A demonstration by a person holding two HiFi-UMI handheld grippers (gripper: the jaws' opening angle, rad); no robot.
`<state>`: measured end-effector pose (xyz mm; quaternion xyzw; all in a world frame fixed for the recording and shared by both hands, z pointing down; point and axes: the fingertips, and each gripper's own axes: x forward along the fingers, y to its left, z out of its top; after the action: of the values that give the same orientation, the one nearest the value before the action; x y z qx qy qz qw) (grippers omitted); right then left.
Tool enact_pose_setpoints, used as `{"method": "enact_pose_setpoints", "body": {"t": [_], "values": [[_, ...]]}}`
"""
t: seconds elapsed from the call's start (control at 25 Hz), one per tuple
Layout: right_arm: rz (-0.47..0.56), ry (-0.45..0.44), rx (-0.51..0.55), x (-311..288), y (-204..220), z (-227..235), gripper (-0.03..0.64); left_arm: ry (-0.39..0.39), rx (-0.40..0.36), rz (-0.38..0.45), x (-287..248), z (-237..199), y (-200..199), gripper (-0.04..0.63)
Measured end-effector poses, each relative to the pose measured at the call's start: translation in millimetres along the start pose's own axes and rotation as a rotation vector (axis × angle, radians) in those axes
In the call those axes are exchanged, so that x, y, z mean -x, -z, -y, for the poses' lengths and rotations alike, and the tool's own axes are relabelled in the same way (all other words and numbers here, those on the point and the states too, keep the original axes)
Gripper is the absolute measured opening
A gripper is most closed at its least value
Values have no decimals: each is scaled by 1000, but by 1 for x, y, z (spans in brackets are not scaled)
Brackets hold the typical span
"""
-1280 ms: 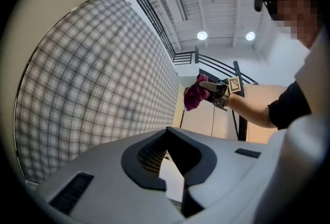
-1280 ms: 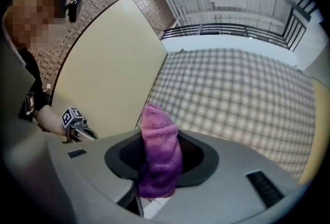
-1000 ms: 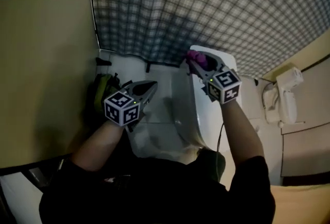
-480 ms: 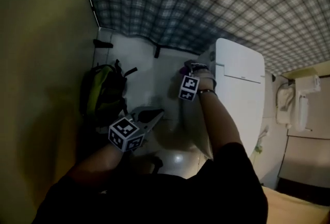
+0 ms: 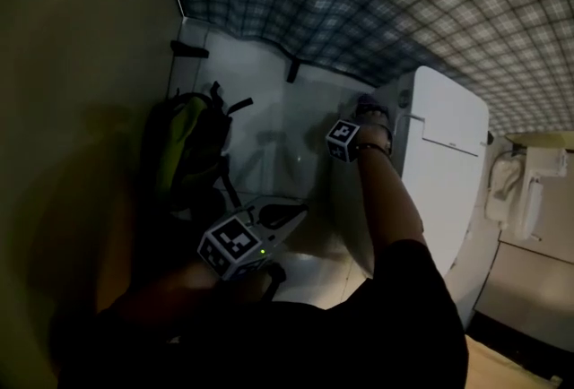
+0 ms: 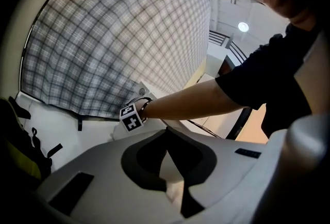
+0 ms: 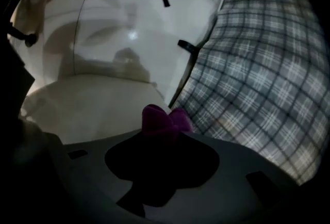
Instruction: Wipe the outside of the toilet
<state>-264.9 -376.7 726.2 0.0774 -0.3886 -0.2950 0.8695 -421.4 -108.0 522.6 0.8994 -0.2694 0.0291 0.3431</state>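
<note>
At the toilet's side, a purple cloth is pinched in the right gripper's jaws; wiping seems begun. The left gripper is held away from the toilet, jaws together, empty. Next, rubbing along that side is needed.

Toilet: white and glossy, lid down, standing at the right of the scene with its back to the far plaid wall.
Toilet side: a pale, smooth, rounded flank facing left, dimly lit.
Cloth: purple, bunched into two soft lobes.
Cloth state: pinched in the closed jaws of the right gripper, sticking out past their tips.
Cloth place: close against the toilet's left side, high up near its far end; actual contact cannot be made out.
</note>
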Motion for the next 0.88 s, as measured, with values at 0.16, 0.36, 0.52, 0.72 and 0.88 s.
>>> {"method": "enact_pose_setpoints", "body": {"t": [0.16, 0.36, 0.52, 0.72, 0.88], "values": [[-109, -44, 64, 19, 1, -49, 127, 32, -22, -3, -5, 11, 0, -2], [-165, -147, 171, 41, 1, -148, 121, 57, -85, 26, -8, 31, -11, -2], [-156, -194, 281, 69, 1, -245, 120, 32, -89, 53, -1, 36, -13, -2], [-161, -276, 286, 117, 15, -336, 118, 18, -83, 92, 9, 44, -13, -2], [-153, -413, 279, 162, 33, -359, 123, -14, -112, 109, 16, 40, -12, -2]]}}
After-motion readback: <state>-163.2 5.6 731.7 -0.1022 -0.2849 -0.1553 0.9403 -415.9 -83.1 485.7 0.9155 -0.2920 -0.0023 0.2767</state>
